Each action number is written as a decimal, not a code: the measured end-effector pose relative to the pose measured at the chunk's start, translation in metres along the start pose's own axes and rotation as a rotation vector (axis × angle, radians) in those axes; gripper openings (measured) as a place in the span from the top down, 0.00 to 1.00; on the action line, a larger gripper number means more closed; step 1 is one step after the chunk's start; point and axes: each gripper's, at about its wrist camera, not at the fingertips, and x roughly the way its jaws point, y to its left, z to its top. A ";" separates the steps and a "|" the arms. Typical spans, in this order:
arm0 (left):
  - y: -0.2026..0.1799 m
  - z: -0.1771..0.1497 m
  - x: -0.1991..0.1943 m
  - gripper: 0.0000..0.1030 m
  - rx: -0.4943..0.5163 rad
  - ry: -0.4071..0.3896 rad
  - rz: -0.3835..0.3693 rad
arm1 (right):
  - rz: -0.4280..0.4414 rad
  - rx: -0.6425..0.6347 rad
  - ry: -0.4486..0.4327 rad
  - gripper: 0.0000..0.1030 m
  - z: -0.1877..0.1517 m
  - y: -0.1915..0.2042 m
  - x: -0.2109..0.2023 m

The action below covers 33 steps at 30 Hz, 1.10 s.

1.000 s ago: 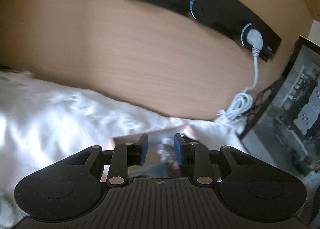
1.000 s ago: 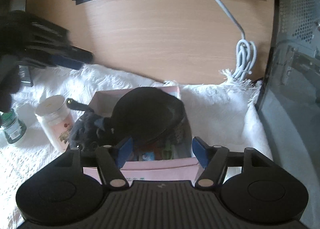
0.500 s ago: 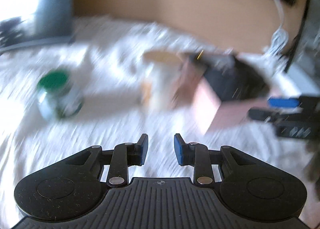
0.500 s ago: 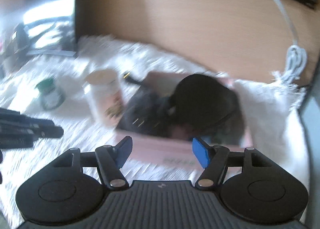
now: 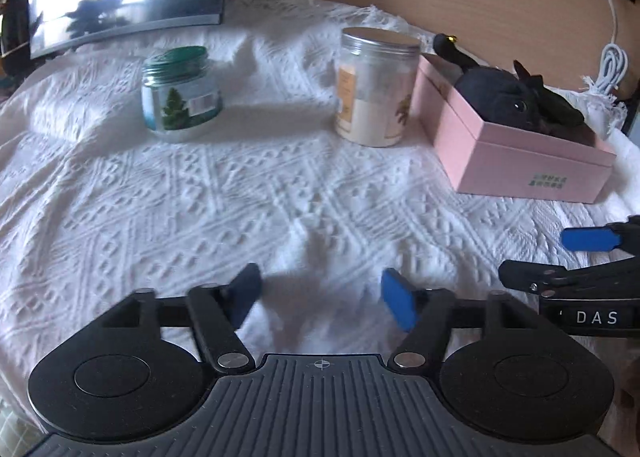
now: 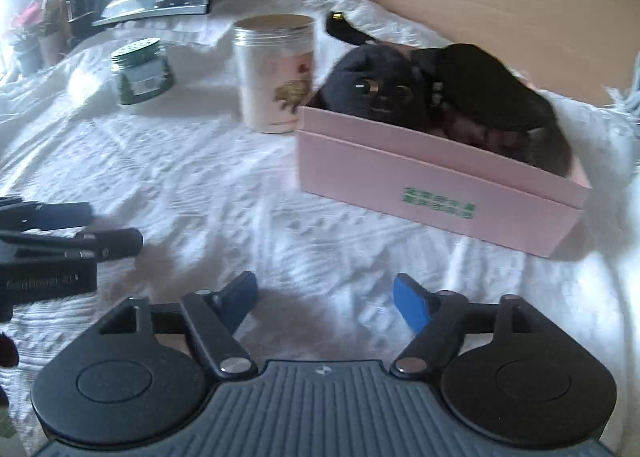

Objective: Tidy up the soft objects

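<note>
both tools are opening with nothing between their fingers: left tool (image 5: 320,297), right tool (image 6: 324,299); black plush toy (image 6: 384,93) lies in the pink box (image 6: 432,185) on the white cloth (image 5: 240,197).

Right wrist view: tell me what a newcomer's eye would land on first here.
The pink box on the white blanket stands out first, with a black plush toy lying in it, its head above the rim. Just left of the box stands a tall silver-lidded jar, and farther left a smaller green-lidded jar.
</note>
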 end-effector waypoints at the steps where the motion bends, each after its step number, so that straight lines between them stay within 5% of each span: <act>1: -0.004 -0.002 -0.004 0.24 -0.003 -0.006 0.010 | -0.020 0.000 -0.003 0.18 -0.001 -0.002 -0.001; 5: -0.016 -0.012 -0.011 0.24 -0.046 -0.040 0.076 | -0.118 0.024 -0.022 0.00 -0.006 -0.014 0.002; 11: -0.026 -0.020 -0.013 0.25 -0.037 -0.081 0.117 | -0.043 0.104 -0.058 0.00 -0.015 -0.034 0.005; 33: -0.027 -0.021 -0.014 0.25 -0.035 -0.085 0.101 | -0.032 0.093 -0.122 0.00 -0.014 -0.024 0.014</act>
